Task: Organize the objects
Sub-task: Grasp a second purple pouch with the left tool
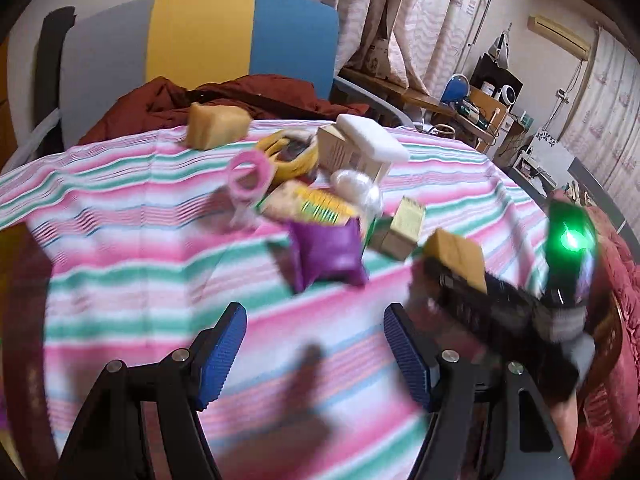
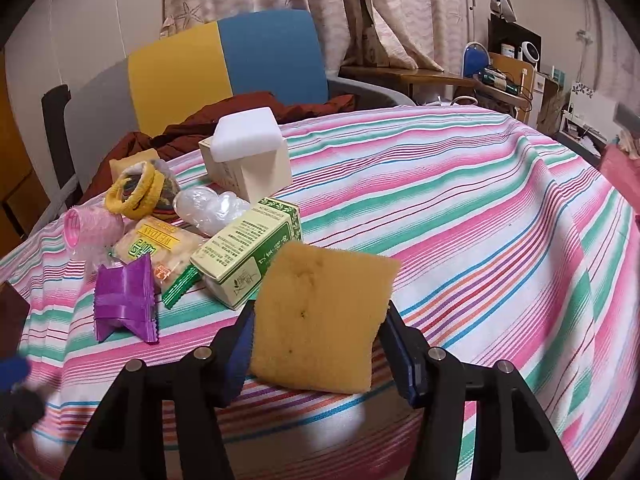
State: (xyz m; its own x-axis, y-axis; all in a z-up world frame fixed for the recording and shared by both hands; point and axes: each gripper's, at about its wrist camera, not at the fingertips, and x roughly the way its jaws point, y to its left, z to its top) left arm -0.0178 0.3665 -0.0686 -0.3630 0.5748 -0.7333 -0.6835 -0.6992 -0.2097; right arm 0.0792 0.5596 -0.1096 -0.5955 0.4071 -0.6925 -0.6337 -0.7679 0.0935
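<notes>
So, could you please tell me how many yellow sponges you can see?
2. One sponge is gripped between the right gripper's pads; the other sponge lies at the table's far edge by the red cloth. More may hide in the pile.

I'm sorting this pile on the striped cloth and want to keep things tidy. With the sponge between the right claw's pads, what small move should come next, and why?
Probably lift the sponge a little with the right claw. Its pads press both edges, and the green box and purple wrapper lie close by. The left claw is open and empty.
</notes>
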